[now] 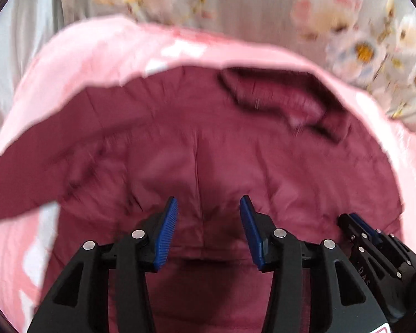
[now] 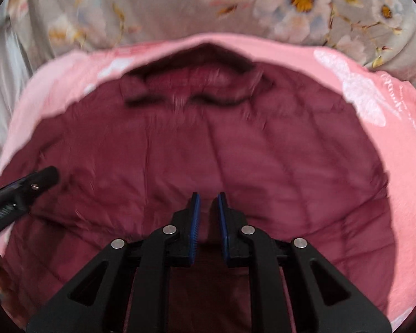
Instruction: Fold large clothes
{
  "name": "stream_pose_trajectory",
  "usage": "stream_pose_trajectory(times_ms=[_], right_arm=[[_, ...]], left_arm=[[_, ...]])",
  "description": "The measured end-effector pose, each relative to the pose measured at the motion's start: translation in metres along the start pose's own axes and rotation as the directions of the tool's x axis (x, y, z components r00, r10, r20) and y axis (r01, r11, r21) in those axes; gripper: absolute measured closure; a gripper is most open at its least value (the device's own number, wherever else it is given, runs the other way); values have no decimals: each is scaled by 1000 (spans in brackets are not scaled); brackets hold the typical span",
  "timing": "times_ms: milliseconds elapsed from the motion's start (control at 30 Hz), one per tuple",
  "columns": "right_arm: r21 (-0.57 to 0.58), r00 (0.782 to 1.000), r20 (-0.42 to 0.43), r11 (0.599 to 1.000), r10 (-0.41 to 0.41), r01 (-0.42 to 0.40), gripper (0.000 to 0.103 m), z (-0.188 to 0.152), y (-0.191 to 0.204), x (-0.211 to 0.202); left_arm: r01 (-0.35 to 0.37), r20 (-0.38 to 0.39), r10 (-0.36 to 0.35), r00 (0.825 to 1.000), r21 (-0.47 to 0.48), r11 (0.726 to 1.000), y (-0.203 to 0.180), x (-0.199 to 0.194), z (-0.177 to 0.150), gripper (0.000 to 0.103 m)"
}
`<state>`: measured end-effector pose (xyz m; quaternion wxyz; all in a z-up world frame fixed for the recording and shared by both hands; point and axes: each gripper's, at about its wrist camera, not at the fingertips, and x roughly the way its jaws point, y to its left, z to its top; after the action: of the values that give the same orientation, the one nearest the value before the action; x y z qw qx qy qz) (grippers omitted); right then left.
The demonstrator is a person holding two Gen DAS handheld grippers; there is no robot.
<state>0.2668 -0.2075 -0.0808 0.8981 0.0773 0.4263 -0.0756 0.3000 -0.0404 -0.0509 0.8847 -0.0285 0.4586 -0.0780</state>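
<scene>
Maroon quilted jacket [image 2: 208,152] lies spread on a pink sheet [image 2: 388,127], collar at the far edge (floral bedding beyond). Left gripper [image 1: 208,208] jaws apart, empty, above the jacket. Right gripper [image 2: 208,198] jaws narrowly parted, nothing pinched.

Domestic setting, most probably a bedroom. Beyond the jaws lies grey bedding printed with pale flowers [image 2: 299,0], creased and soft like a quilt or duvet. Directly beneath the jaws a pink sheet with white butterfly print [image 2: 360,94] covers the surface, and a maroon padded jacket [image 2: 235,152] lies flat on it.
</scene>
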Motion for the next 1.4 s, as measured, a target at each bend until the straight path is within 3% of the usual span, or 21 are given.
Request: stream_pose_trajectory(times_ms=[67,133,367,667,833,900,967,1000,1100,1167,1300,1367,1400], right_arm=[[1,1000,15,1000,-2,2,90,-5,0,4],[11,1000,23,1000,2,-2,90,-7,-1,4],[-39,997,47,997,-59,61,90,-12,9,2],[-36,997,48,998,-55,57,90,-10,8,4],[-23,998,43,999,-36,37,89,-10,6,2],[-24,997,45,998,-61,62,79,-13,6,-10],[-9,995,81,998,-58,59,43,-21,7,-32],[0,995,99,1000,-27,27,38,-27,8,-44],[-5,995,98,1000,24,-24,37,-46,14,-67],[-10,995,85,999,44,-43,37,-57,17,-76],[-11,997,55,998,61,-60,36,-76,23,-87],[-9,997,36,998,61,-61,35,-84,25,-90],[-7,998,34,998,61,-61,35,-87,25,-91]], left_arm=[[3,-4,-3,1000,-10,1000,2,13,-11,57],[-11,47,10,999,16,1000,0,14,-20,54],[-71,95,63,993,83,994,-15,16,-28,39],[-47,93,39,995,77,996,-14,18,-28,33],[16,76,-15,997,-12,1000,13,-6,-31,32],[70,73,-64,995,-91,993,46,-31,-36,31],[59,94,-45,995,-152,987,81,-52,-39,23],[42,105,-22,994,-193,980,104,-62,-40,20],[-25,104,70,992,-383,924,196,-83,-49,20],[-43,93,117,989,-567,823,272,-94,-63,20],[-122,58,256,965,-766,632,374,-112,-89,20],[-129,45,280,959,-809,573,401,-115,-97,20],[-120,43,271,962,-821,557,409,-114,-100,21]])
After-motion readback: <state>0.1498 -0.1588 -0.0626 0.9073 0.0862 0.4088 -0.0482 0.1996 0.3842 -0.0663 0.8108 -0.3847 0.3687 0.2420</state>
